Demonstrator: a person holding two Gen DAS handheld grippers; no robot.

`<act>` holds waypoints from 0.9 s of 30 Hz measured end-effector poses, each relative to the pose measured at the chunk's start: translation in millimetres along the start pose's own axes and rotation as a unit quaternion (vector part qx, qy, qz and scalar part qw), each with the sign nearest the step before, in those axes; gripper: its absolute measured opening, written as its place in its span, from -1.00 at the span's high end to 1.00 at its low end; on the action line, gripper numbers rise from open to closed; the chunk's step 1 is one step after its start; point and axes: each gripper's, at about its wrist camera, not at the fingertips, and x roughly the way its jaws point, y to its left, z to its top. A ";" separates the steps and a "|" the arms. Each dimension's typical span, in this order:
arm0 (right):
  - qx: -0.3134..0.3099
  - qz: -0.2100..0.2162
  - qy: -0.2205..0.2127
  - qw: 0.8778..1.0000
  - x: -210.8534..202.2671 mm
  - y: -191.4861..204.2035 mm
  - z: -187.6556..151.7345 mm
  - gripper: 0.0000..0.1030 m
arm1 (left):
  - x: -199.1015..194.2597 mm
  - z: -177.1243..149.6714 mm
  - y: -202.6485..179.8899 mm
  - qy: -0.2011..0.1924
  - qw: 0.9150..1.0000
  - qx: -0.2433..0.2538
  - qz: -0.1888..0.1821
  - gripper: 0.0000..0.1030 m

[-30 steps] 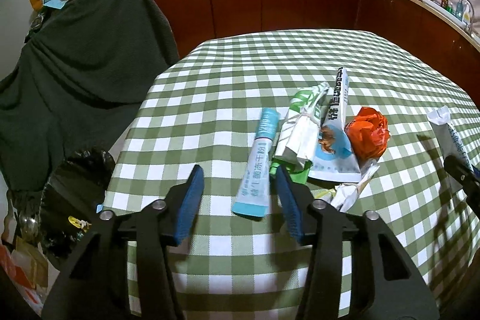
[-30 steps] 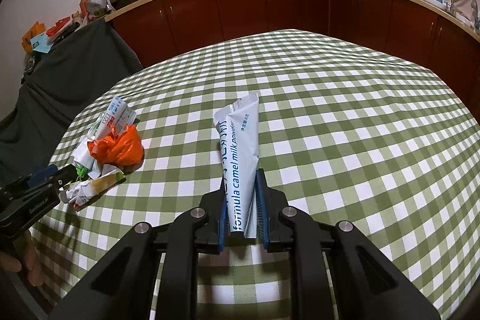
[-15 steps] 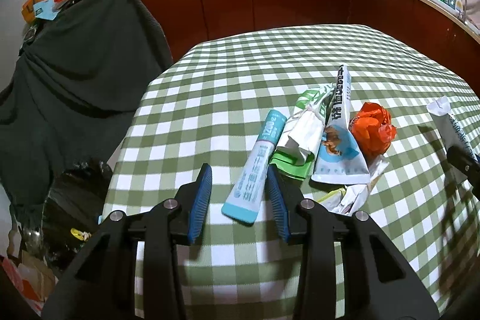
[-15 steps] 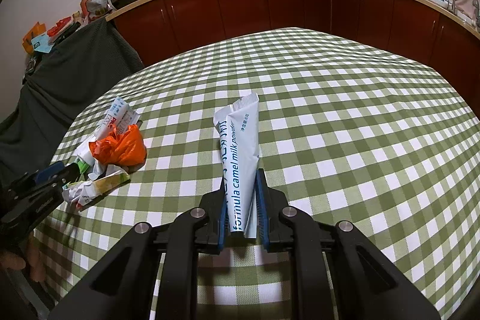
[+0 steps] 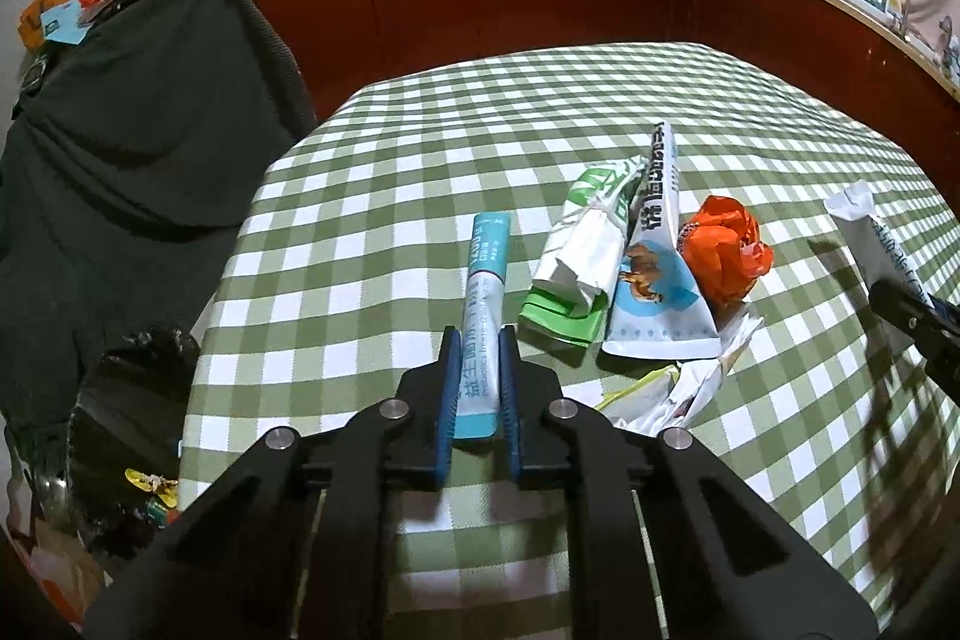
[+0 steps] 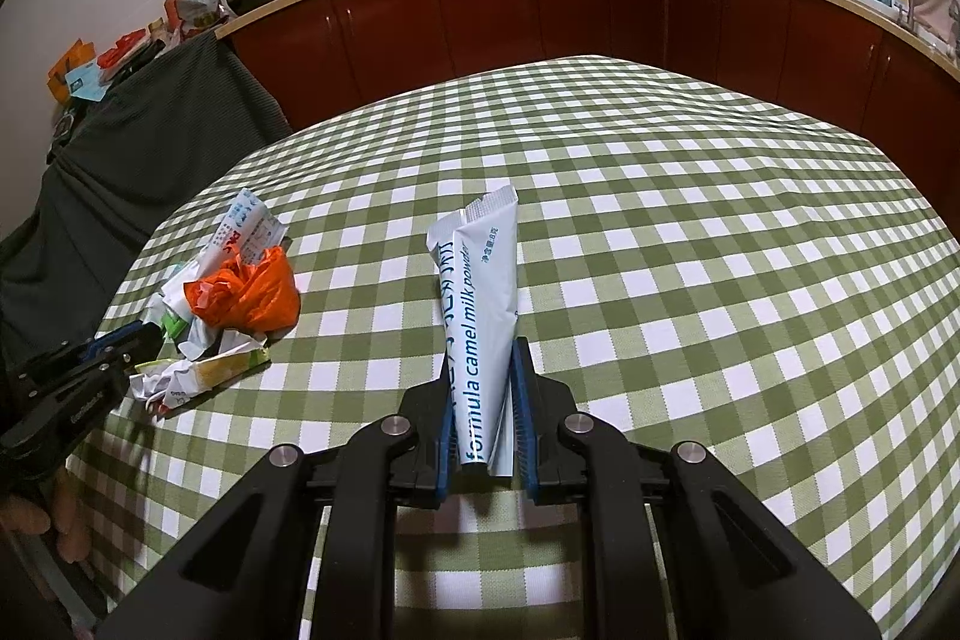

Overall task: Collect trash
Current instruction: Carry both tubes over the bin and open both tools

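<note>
Left hand-held gripper (image 5: 477, 340) — jaws drawn in narrow, blue pads pressed on both sides of a teal-and-white sachet (image 5: 485, 304). The sachet's near end sits between the pads; its teal far end points away over the worktop (image 5: 420, 148), which carries a green-and-white checked cloth. Whether the far end touches the cloth cannot be told.

Right hand-held gripper (image 6: 485, 388) — jaws narrow, clamped on the lower end of a white milk powder sachet (image 6: 480, 280). Blue print reads "formula camel milk powder". The sachet stands up and away from the pads, torn top furthest out, clear of the cloth.

Loose trash pile on the worktop, just right of the left gripper in the left wrist view:
- folded white-and-green wrapper (image 5: 579, 262), lying on a bright green packet (image 5: 558, 325)
- white-and-blue pouch with a brown animal print (image 5: 654, 280), touching the wrapper's right side
- crumpled orange plastic (image 5: 723, 250), against the pouch's right edge
- crumpled white-and-yellow wrapper (image 5: 678, 388), nearest the worktop's front edge, below the pouch

The same pile shows in the right wrist view at the worktop's left edge, orange plastic on top, well apart from the milk powder sachet.

Below the worktop's left edge — a bin lined with a black bag (image 5: 126, 400), scraps visible inside. A dark cloth (image 5: 120, 112) drapes over something to the left. Red-brown cabinets (image 6: 600, 10) run along the back, pots on top.
</note>
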 end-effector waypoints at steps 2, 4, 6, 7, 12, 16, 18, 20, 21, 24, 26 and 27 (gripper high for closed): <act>-0.003 0.002 0.001 1.000 -0.3 2.8 -0.7 0.66 | -3.6 -2.6 2.6 -0.002 1.000 -0.005 0.002 0.79; -0.005 0.003 0.000 1.000 -2.0 5.9 -2.3 0.66 | -8.5 -5.6 6.5 -0.005 1.000 -0.011 0.005 0.79; -0.006 0.005 -0.002 1.000 -4.2 9.6 -3.4 0.67 | -15.2 -8.5 11.2 -0.011 1.000 -0.017 0.010 0.80; -0.007 0.006 -0.003 1.000 -5.3 11.4 -3.7 0.67 | -19.3 -10.0 14.0 -0.014 1.000 -0.020 0.013 0.80; -0.011 0.017 -0.006 1.000 -11.3 23.2 -5.8 0.67 | -41.4 -16.9 30.5 -0.033 0.998 -0.032 0.034 0.80; -0.023 0.027 -0.010 0.999 -15.7 43.6 -8.8 0.67 | -55.3 -22.7 46.8 -0.041 0.997 -0.049 0.047 0.80; -0.030 0.035 -0.011 0.999 -17.7 52.9 -9.5 0.67 | -62.7 -26.5 54.6 -0.045 0.996 -0.055 0.055 0.80; -0.039 0.046 -0.013 0.998 -19.6 67.5 -10.7 0.67 | -70.7 -31.4 65.0 -0.048 0.995 -0.062 0.063 0.80; -0.044 0.051 -0.014 0.998 -20.8 74.1 -11.5 0.67 | -73.6 -33.8 69.4 -0.049 0.994 -0.065 0.068 0.80; -0.060 0.071 -0.015 0.996 -23.1 98.2 -13.1 0.67 | -84.7 -43.0 89.9 -0.054 0.992 -0.078 0.086 0.80; -0.076 0.086 -0.016 0.993 -24.2 119.4 -14.5 0.67 | -90.5 -49.1 105.1 -0.054 0.990 -0.087 0.097 0.80; -0.083 0.093 -0.016 0.992 -24.4 129.2 -15.3 0.67 | -93.8 -53.2 114.8 -0.054 0.989 -0.094 0.105 0.80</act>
